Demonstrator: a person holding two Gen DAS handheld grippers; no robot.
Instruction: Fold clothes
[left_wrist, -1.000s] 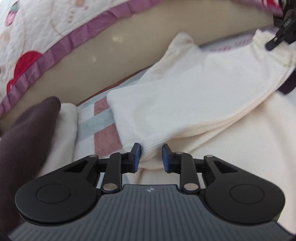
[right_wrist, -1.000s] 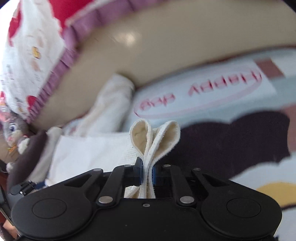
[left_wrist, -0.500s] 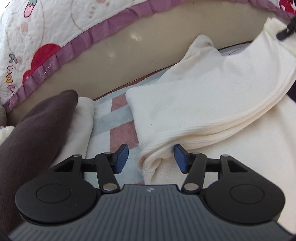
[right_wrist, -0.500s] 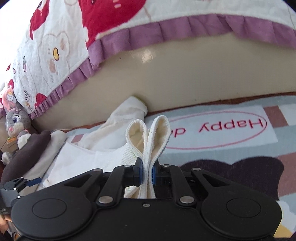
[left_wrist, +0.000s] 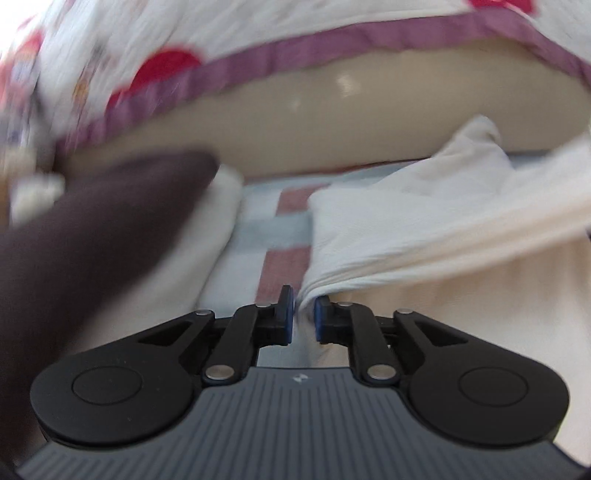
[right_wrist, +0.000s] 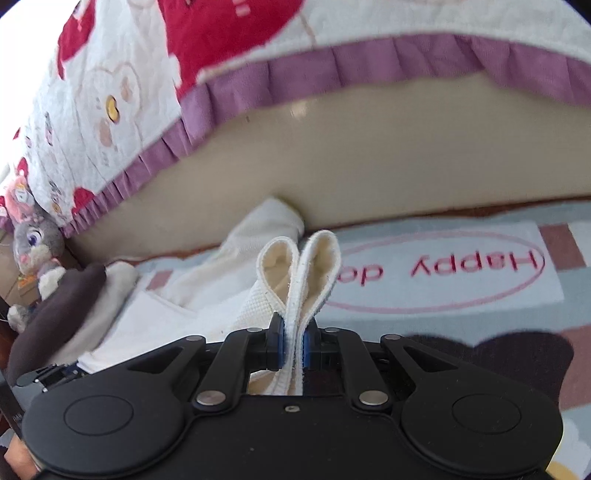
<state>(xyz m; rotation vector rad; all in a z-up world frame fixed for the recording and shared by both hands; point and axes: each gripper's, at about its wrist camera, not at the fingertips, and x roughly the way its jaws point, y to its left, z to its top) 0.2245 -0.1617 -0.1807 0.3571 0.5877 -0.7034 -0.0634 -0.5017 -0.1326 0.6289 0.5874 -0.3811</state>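
The cream garment (left_wrist: 424, 221) lies on the rug (right_wrist: 461, 288), in front of the beige bed base (right_wrist: 406, 155). It serves as the reference for all positions below.

Left tool (left_wrist: 303, 314): the jaws have just been closing and now pinch a gathered fold at the near left corner of the garment. Cloth fills the narrow gap between the blue pads (left_wrist: 290, 314). From that corner the fabric rises in stretched pleats toward the right edge of the left wrist view. This view is motion-blurred.

Right tool (right_wrist: 293, 341): the jaws are pressed together on the garment's ribbed hem band (right_wrist: 295, 288), doubled into two upright loops that stand above the pads.

To the left of the garment lies a dark brown cloth (left_wrist: 92, 229) over a pale folded piece (left_wrist: 218, 218). A strip of rug separates them from the garment. Beyond the garment, the quilt (right_wrist: 129, 92) with a purple frill hangs over the bed base. A plush rabbit (right_wrist: 35, 240) sits at the far left. To the right of the garment, the rug carries red lettering reading "Happy".
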